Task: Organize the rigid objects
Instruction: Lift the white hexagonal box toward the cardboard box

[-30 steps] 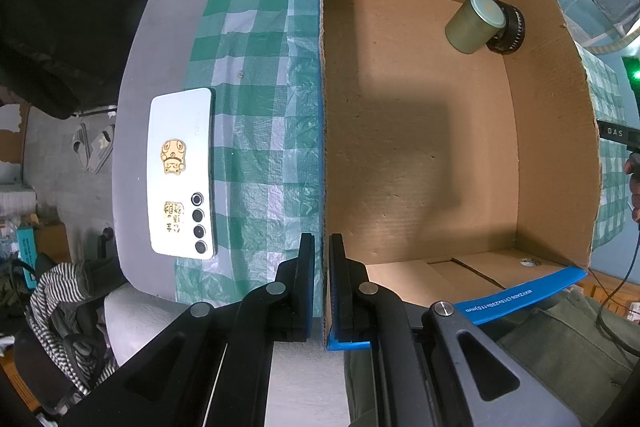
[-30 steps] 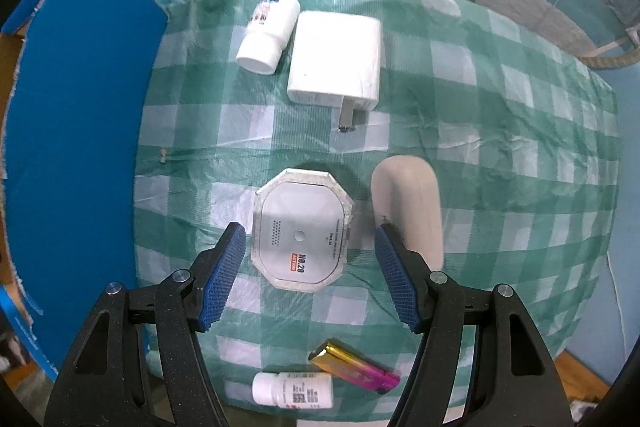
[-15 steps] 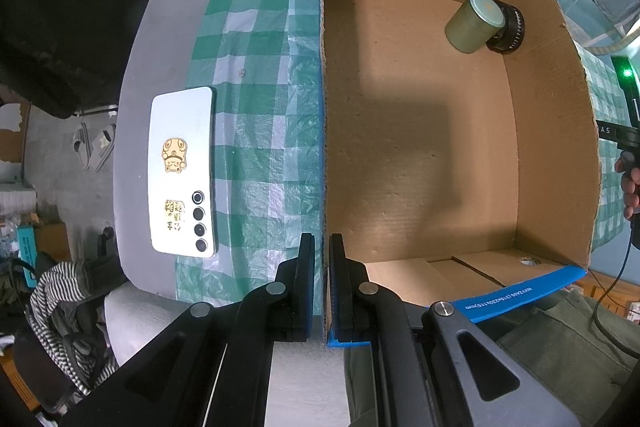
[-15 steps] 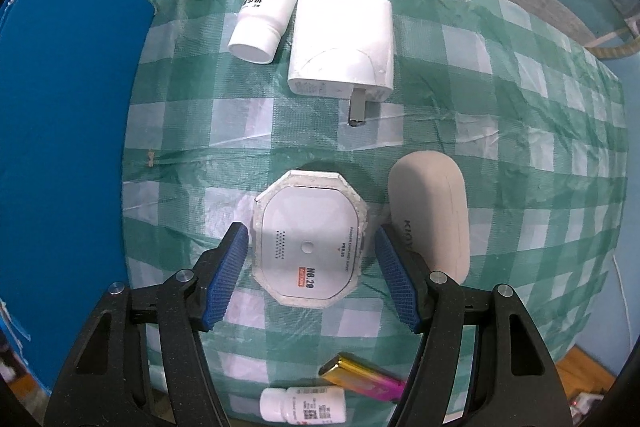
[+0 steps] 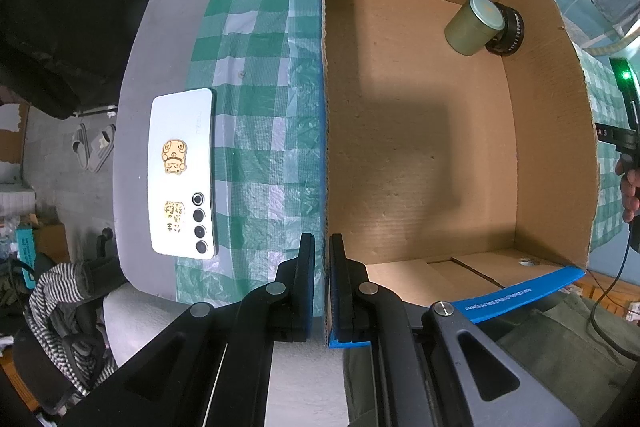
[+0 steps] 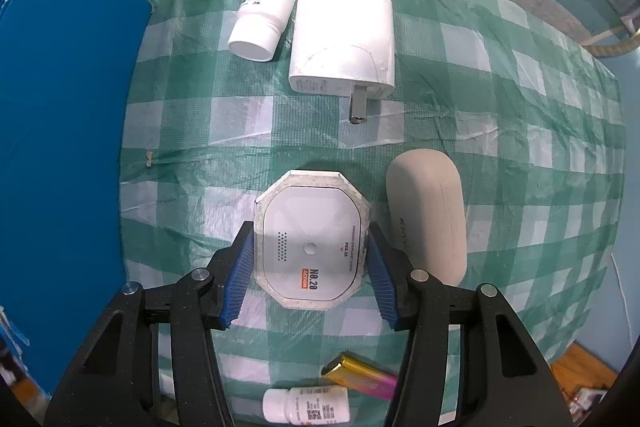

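Note:
My right gripper [image 6: 310,231] points down over a white octagonal case [image 6: 312,223] on the green checked cloth. Its jaws are closing, and the blue pads [image 6: 240,275] meet the case's two sides. My left gripper [image 5: 322,239] is shut on the left wall of the open cardboard box [image 5: 325,107], one finger outside and one inside. In the box's far right corner lie a green round tin [image 5: 474,25] and a black ring-shaped part [image 5: 508,35].
Around the case lie a beige oval case [image 6: 428,215], a white plug charger [image 6: 344,43], a white pill bottle [image 6: 264,15], a gold-pink lighter [image 6: 360,379] and a small white bottle [image 6: 306,405]. The box's blue side [image 6: 68,147] stands left. A phone [image 5: 182,175] lies left of the box.
The right gripper has sunk closer to the cloth, and its jaws have drawn in from well apart onto the sides of the octagonal case. The left gripper and box are unchanged.

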